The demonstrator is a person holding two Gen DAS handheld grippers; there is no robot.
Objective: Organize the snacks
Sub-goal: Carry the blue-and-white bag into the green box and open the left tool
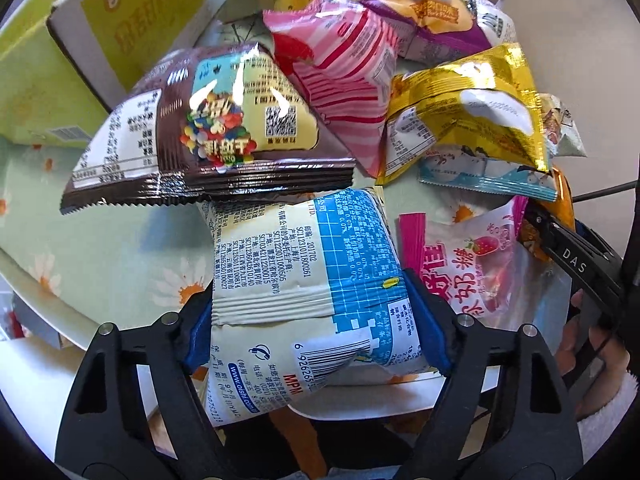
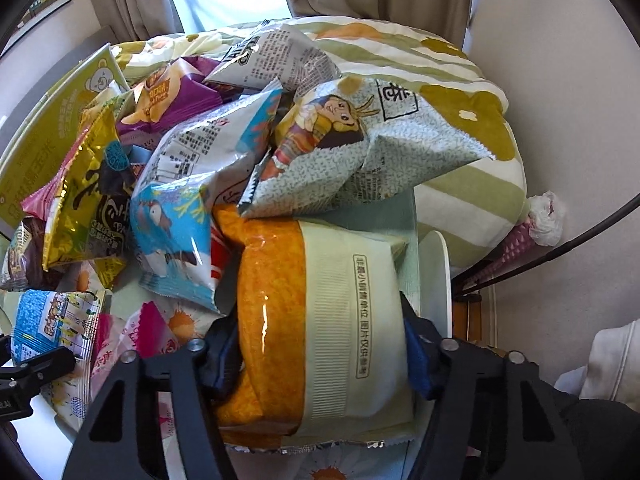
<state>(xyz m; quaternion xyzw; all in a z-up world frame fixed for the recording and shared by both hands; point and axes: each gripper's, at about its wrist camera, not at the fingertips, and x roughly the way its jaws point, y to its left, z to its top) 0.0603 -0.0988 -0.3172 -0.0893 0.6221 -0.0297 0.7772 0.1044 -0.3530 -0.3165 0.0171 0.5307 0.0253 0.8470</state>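
A daisy-print surface (image 1: 100,256) carries heaped snacks. The left tongs (image 1: 316,332) clamp a blue-white packet (image 1: 304,280); just ahead a brown packet (image 1: 208,128) overlaps it. The right tongs (image 2: 320,344) clamp an orange-green packet (image 2: 320,320) beside the surface's right edge, the pile crowding left.

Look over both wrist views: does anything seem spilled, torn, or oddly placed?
Nothing is spilled or visibly torn. The snacks are just a jumbled heap: the brown packet overlaps the blue-and-white packet in the left gripper, and the right gripper holds an orange packet.
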